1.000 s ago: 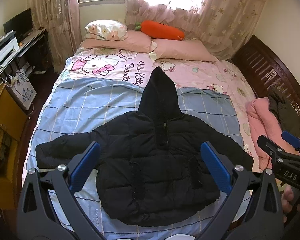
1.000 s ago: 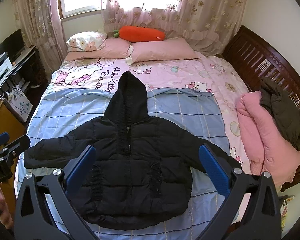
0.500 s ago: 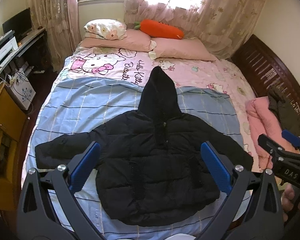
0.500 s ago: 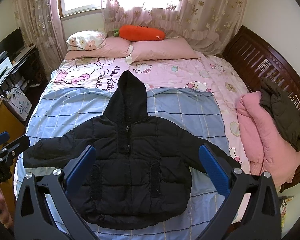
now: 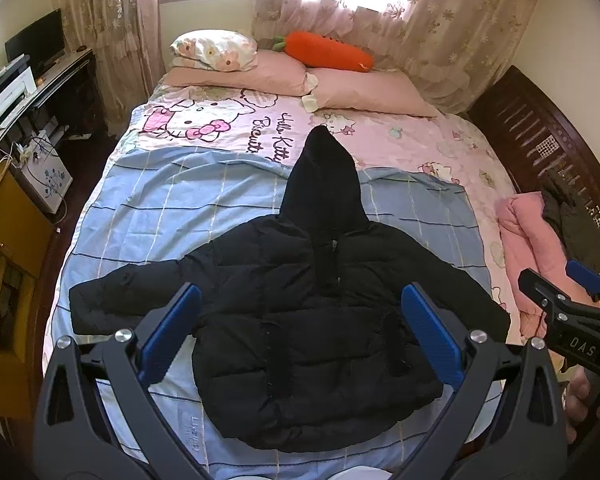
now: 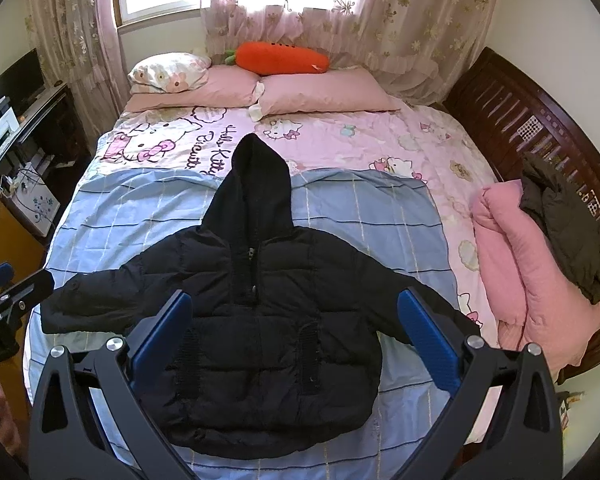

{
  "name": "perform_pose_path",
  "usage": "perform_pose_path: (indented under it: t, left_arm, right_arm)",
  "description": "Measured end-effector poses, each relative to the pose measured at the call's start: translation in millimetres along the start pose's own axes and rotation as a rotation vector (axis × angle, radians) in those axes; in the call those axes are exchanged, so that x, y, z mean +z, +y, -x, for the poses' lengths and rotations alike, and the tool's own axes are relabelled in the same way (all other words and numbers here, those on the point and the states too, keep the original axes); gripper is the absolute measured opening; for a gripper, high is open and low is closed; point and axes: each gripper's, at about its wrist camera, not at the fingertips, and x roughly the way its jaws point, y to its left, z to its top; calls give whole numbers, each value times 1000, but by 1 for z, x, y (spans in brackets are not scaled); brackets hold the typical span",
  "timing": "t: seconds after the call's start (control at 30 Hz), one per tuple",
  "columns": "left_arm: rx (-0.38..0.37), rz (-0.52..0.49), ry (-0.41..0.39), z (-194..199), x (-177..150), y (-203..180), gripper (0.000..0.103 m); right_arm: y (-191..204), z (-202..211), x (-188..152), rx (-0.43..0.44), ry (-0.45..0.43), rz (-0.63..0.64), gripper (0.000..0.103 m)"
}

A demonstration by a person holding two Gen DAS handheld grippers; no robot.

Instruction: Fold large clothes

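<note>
A black hooded puffer jacket (image 5: 316,320) (image 6: 260,320) lies flat and face up on the blue striped sheet (image 5: 160,208), sleeves spread, hood pointing toward the pillows. My left gripper (image 5: 300,316) hovers open above the jacket's lower half, its blue pads wide apart and holding nothing. My right gripper (image 6: 296,316) is likewise open and empty above the jacket. In the left wrist view the right gripper (image 5: 560,296) shows at the right edge; in the right wrist view the left gripper (image 6: 8,284) shows at the left edge.
Pink pillows (image 6: 320,92) and an orange carrot plush (image 6: 280,56) lie at the bed's head. A folded pink quilt (image 6: 532,292) with a dark garment (image 6: 564,224) on it sits at the right side by the dark wooden bed frame (image 6: 520,120). Desk and cabinets (image 5: 16,92) stand left.
Both views have shifted only slightly; the jacket lies the same and both grippers remain open above it.
</note>
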Motion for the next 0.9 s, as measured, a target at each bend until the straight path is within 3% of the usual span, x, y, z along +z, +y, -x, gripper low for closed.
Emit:
perform_pose_path:
  t: [0.2, 0.37, 0.47, 0.57, 0.7, 0.8, 0.9]
  left_arm:
    - [-3, 3, 11, -8, 3, 5, 101]
    - [78, -45, 48, -25, 9, 8, 101]
    - [62, -7, 85, -40, 15, 16, 101]
    - [60, -3, 113, -60, 17, 23, 101]
    - [62, 4, 132, -89, 17, 29, 101]
    - [35, 27, 163, -121, 12, 36, 101]
    - [20, 37, 224, -155, 5, 39, 101]
  right_arm:
    - [5, -7, 5, -1, -14, 23, 102]
    - [17, -5, 3, 24, -110, 76, 102]
    - [14, -33, 4, 37, -15, 19, 102]
    - [2, -71, -3, 119, 132, -64, 102]
    - [-2, -100, -49, 138, 297, -182, 102]
    - [2, -99, -94, 282, 404, -306, 102]
    - [1, -106, -94, 508, 435, -377, 102]
